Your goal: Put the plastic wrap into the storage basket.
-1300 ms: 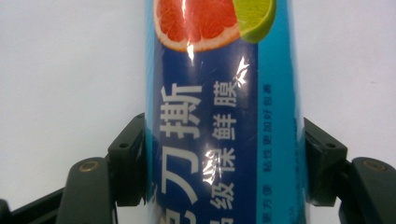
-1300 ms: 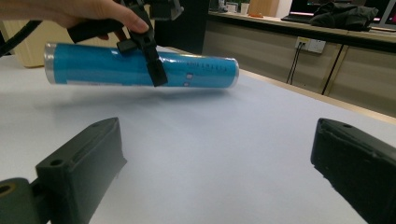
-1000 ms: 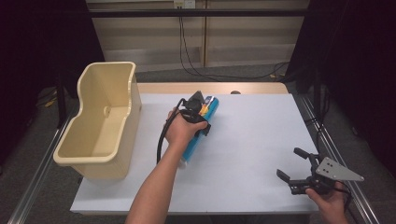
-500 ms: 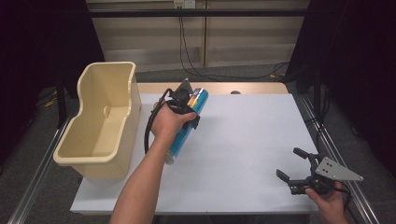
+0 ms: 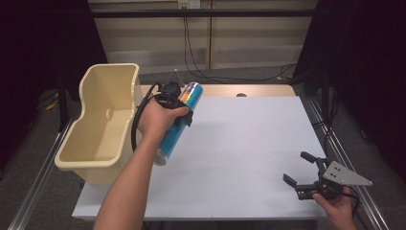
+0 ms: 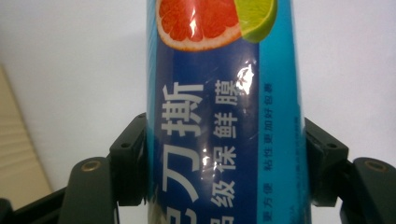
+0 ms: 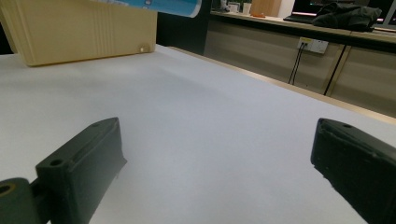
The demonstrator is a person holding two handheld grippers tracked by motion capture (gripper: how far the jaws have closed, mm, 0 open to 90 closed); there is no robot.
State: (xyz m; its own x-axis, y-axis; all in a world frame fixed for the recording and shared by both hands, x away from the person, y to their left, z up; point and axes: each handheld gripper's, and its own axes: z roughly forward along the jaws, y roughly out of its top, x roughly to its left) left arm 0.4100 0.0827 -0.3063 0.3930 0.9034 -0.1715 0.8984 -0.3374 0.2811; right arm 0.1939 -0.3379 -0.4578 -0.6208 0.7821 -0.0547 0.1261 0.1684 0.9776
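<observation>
We saw the blue tube [image 6: 224, 112] cut off at the top and bottom edges of the left gripper view, its small print too fine to read. In the high view the left hand [image 5: 155, 117] hid the tube's middle.

A white table [image 5: 249, 158] stands over a grey floor [image 5: 43, 124] with metal rails [image 5: 33, 187] along both its sides, and behind it black cables [image 5: 191, 52] hang down a beige wall panel [image 5: 249, 43] from a socket [image 5: 188, 4].
</observation>
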